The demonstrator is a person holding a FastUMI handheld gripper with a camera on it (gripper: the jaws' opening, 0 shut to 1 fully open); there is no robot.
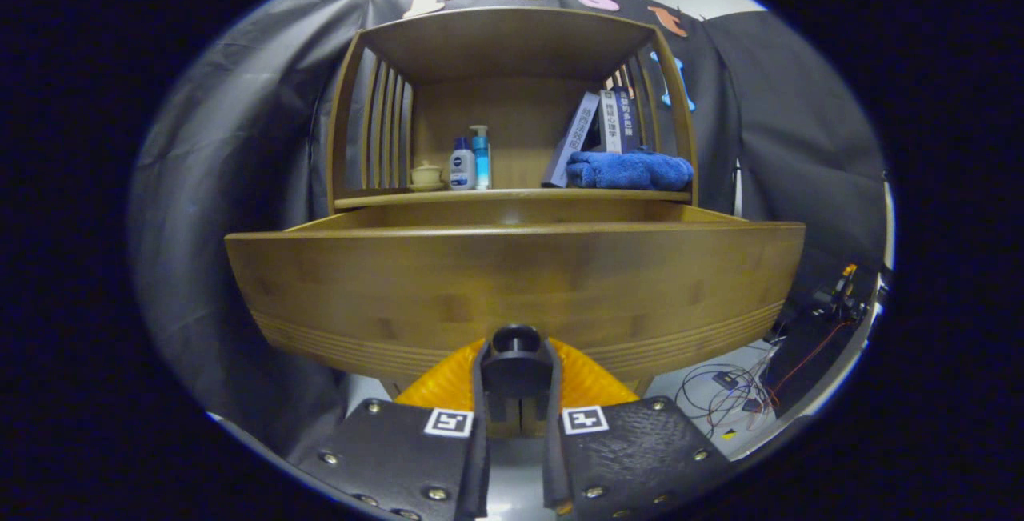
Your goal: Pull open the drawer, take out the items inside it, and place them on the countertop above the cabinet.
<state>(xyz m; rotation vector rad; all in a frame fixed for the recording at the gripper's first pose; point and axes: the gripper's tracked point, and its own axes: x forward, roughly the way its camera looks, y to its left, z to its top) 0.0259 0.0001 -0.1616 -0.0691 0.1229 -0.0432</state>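
Note:
A wooden cabinet stands ahead of me, and its drawer (512, 281) is pulled out toward me, its wide front panel filling the space just beyond my fingers. The drawer's dark round knob (516, 357) sits between my fingertips, and my gripper (516, 369) is shut on it. From this low angle the drawer's inside is hidden behind the front panel. Above the drawer lies the countertop (512, 196), a wooden shelf under a roofed frame.
On the countertop stand a small cup (426, 177), two bottles (470, 161), leaning books (600, 133) and a folded blue towel (630, 170). Slatted sides close the shelf. Cables and small devices (736, 393) lie on the floor at the right.

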